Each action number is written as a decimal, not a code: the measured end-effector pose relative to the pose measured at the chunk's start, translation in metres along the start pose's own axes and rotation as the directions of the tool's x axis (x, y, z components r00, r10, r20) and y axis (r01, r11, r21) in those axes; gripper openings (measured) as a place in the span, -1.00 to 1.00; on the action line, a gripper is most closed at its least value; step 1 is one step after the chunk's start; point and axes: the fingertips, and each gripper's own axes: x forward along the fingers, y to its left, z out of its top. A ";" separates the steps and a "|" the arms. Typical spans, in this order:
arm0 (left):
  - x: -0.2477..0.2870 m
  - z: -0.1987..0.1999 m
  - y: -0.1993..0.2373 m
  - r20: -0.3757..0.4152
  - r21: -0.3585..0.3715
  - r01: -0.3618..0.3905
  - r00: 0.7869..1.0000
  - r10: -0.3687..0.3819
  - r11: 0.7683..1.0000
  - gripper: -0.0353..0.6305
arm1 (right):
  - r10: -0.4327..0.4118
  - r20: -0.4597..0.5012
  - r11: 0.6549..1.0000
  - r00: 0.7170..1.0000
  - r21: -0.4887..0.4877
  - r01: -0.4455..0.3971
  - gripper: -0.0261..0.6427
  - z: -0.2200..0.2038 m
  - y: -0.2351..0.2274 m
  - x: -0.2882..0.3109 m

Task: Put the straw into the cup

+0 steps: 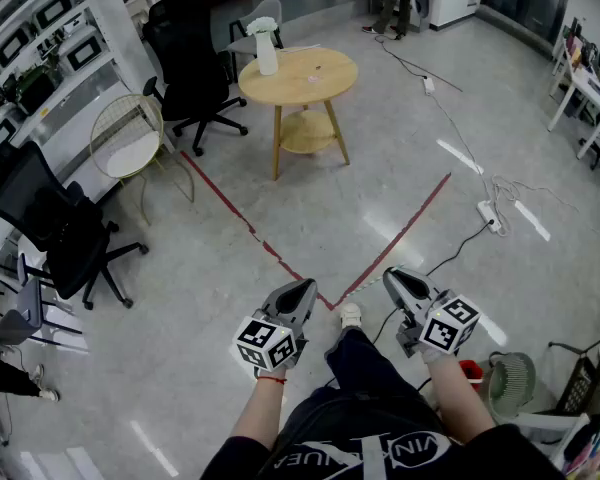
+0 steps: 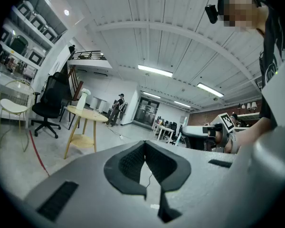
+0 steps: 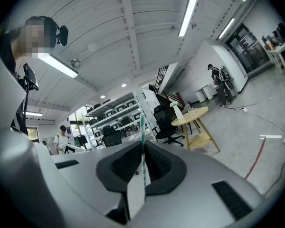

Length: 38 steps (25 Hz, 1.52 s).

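My right gripper point(image 3: 142, 145) is shut on a green-and-white striped straw point(image 3: 142, 127), which stands upright between the pads with a white paper strip hanging below. In the head view this right gripper point(image 1: 392, 276) is held level at waist height; the straw is too thin to make out there. My left gripper point(image 1: 302, 286) is beside it, and in its own view the left gripper point(image 2: 145, 144) is shut with nothing between the pads. A round wooden table point(image 1: 325, 80) stands a few steps ahead with a white bottle point(image 1: 265, 48) on it. I cannot make out a cup.
Red tape lines point(image 1: 280, 256) cross the floor between me and the table. Black office chairs point(image 1: 195, 68) and a wire chair point(image 1: 130, 138) stand to the left by shelving. A cable and power strip point(image 1: 490, 216) lie on the right, and a fan point(image 1: 510, 380) stands near my right side.
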 end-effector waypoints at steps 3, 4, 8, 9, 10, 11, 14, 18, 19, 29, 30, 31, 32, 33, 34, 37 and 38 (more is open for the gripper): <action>0.016 0.008 0.014 0.005 0.013 -0.004 1.000 0.004 1.000 -0.87 | 0.004 -0.005 0.999 1.000 -0.040 -0.004 -0.86 0.007 -0.009 0.023; 0.021 0.011 0.020 0.007 0.015 -0.008 1.000 0.007 1.000 -0.87 | 0.005 -0.007 0.999 1.000 -0.053 -0.006 -0.86 0.010 -0.012 0.031; 0.049 0.023 0.045 0.006 0.010 -0.019 1.000 0.019 1.000 -0.87 | 0.020 -0.020 0.995 1.000 -0.095 -0.021 -0.86 0.025 -0.033 0.062; 0.059 0.024 0.051 0.002 0.006 -0.022 1.000 0.022 1.000 -0.87 | 0.022 -0.027 0.995 0.999 -0.099 -0.024 -0.86 0.027 -0.041 0.069; 0.068 0.025 0.056 -0.005 0.001 -0.024 1.000 0.024 1.000 -0.87 | 0.019 -0.035 0.995 0.999 -0.096 -0.022 -0.86 0.028 -0.051 0.074; 0.077 0.025 0.061 -0.013 -0.003 -0.026 1.000 0.026 1.000 -0.87 | 0.012 -0.044 0.996 0.999 -0.088 -0.016 -0.86 0.030 -0.062 0.078; 0.105 0.029 0.078 -0.030 -0.012 -0.038 0.999 0.038 0.999 -0.87 | -0.003 -0.051 0.998 0.999 -0.063 0.000 -0.86 0.039 -0.097 0.091; 0.143 0.040 0.108 -0.038 -0.024 -0.063 0.997 0.062 0.998 -0.87 | -0.006 -0.035 0.999 0.999 -0.039 0.004 -0.86 0.059 -0.139 0.117; 0.152 0.042 0.115 -0.043 -0.020 -0.065 0.997 0.064 0.998 -0.87 | -0.005 -0.029 0.999 1.000 -0.033 0.004 -0.86 0.064 -0.149 0.124; 0.228 0.078 0.157 -0.005 -0.005 -0.095 0.995 0.095 0.995 -0.87 | 0.023 -0.001 0.999 1.000 -0.022 -0.023 -0.86 0.111 -0.221 0.169; 0.232 0.079 0.158 -0.006 -0.007 -0.094 0.996 0.094 0.996 -0.87 | 0.024 0.001 0.999 1.000 -0.021 -0.024 -0.86 0.113 -0.224 0.171; 0.235 0.079 0.160 -0.008 -0.009 -0.093 0.996 0.093 0.996 -0.87 | 0.025 0.004 0.999 1.000 -0.021 -0.025 -0.86 0.114 -0.226 0.173; 0.239 0.080 0.163 -0.010 -0.009 -0.091 0.996 0.091 0.996 -0.87 | 0.025 0.006 1.000 1.000 -0.020 -0.025 -0.86 0.116 -0.229 0.176; 0.242 0.082 0.165 -0.012 -0.008 -0.090 0.996 0.090 0.996 -0.87 | 0.024 0.008 1.000 1.000 -0.017 -0.024 -0.86 0.117 -0.232 0.178; 0.246 0.084 0.167 -0.013 -0.007 -0.088 0.996 0.088 0.996 -0.87 | 0.022 0.011 1.000 1.000 -0.011 -0.022 -0.86 0.119 -0.235 0.181; 0.254 0.090 0.178 -0.010 -0.003 -0.090 0.996 0.090 0.996 -0.87 | 0.024 0.018 1.000 1.000 0.007 -0.024 -0.86 0.121 -0.242 0.190; 0.257 0.092 0.182 -0.007 -0.003 -0.091 0.996 0.091 0.996 -0.87 | 0.025 0.020 1.000 0.999 0.009 -0.025 -0.86 0.122 -0.245 0.194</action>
